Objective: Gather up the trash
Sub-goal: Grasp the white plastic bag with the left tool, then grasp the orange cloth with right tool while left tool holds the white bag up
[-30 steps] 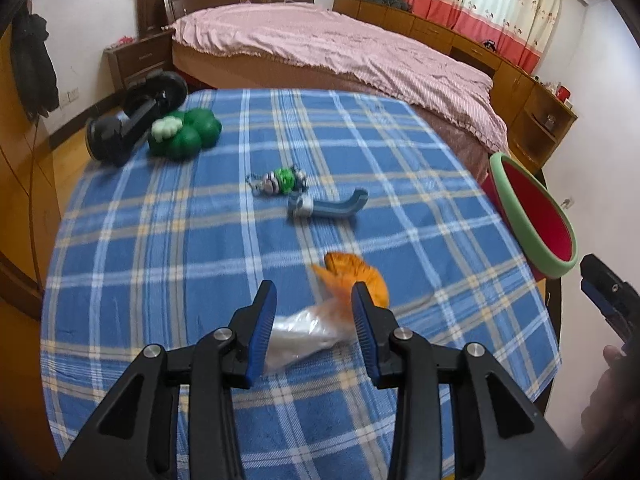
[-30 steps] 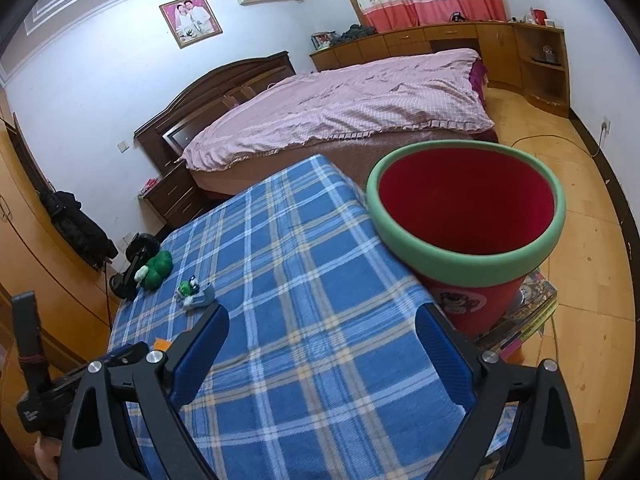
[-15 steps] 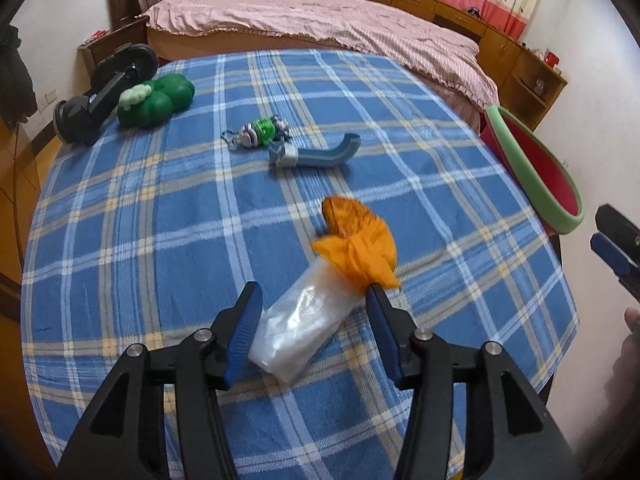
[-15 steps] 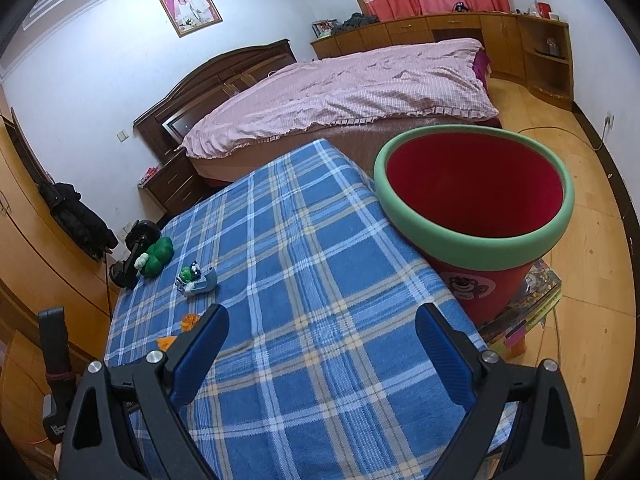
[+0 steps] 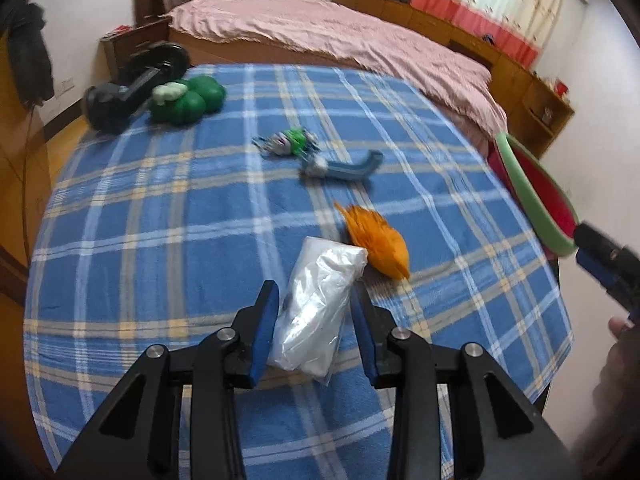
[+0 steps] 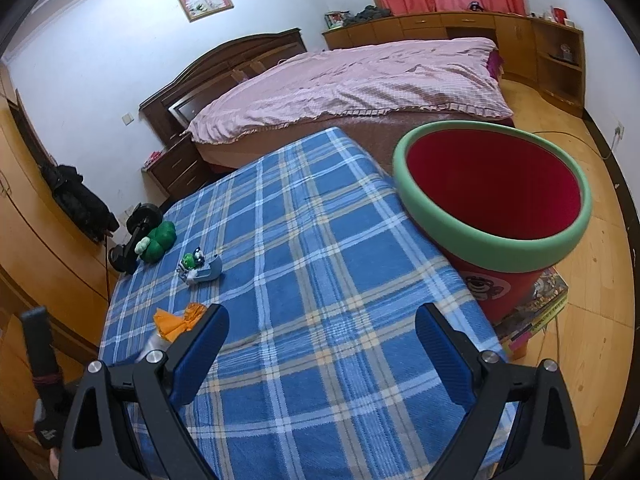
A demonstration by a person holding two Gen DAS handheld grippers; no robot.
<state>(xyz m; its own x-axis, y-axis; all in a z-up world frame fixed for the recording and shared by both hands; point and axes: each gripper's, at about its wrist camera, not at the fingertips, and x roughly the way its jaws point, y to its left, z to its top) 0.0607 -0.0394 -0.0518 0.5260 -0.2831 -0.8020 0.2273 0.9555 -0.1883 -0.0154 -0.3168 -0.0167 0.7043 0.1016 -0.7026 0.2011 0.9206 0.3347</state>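
Plastic bag [image 5: 320, 300]: clear, crinkled, lying on plaid cloth [image 5: 160, 220]
Left claw [image 5: 314, 332]: jaws apart, straddling bag
Right claw [image 6: 320, 356]: wide apart, empty

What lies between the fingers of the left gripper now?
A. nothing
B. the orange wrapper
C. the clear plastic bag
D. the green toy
C: the clear plastic bag sits between the open fingers of the left gripper, while the orange wrapper lies beyond it on the blue plaid cloth.

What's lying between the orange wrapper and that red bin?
Only bare plaid cloth lies between the orange wrapper and the red bin, per the left wrist view.
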